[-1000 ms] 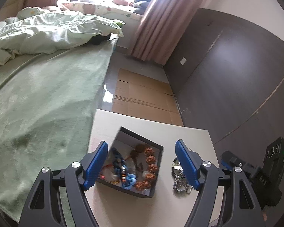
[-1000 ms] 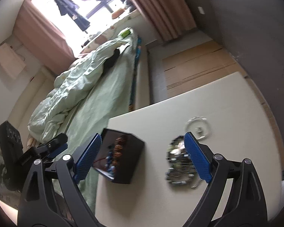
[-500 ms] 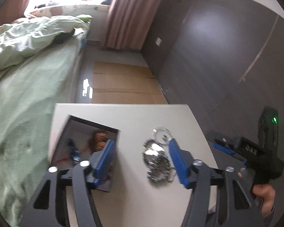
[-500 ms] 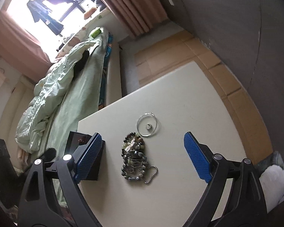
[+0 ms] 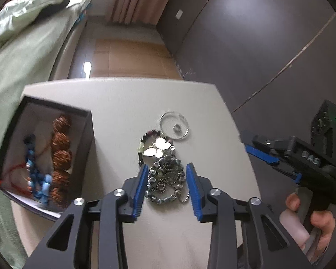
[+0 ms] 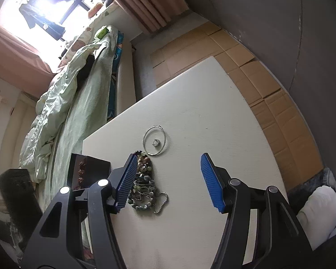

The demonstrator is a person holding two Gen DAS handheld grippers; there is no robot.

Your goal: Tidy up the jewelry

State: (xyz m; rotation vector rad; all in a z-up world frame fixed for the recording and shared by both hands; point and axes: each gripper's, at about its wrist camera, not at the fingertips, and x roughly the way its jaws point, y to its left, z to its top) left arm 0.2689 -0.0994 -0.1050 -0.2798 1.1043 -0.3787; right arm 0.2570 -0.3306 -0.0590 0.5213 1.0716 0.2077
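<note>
A pile of bead and chain jewelry (image 5: 164,174) lies on the white table (image 5: 123,103); it also shows in the right wrist view (image 6: 144,183). My left gripper (image 5: 166,190) is open, its blue pads on either side of the pile's near end. A silver bangle (image 5: 174,125) with a small ring (image 5: 177,128) inside lies beyond the pile. A dark open box (image 5: 44,152) at the left holds brown, blue and red bead strings. My right gripper (image 6: 168,183) is open and empty, above the table to the right of the pile.
A bed with a green cover (image 6: 78,94) runs along the table's left side. Flattened cardboard (image 6: 246,67) covers the floor beyond the table. A dark wall (image 5: 257,44) stands to the right. The right gripper's body and the person's hand (image 5: 309,215) show at the right.
My left gripper has swung right from the box to the jewelry pile and its jaws have narrowed around it. My right gripper has moved right, so the pile now lies by its left pad.
</note>
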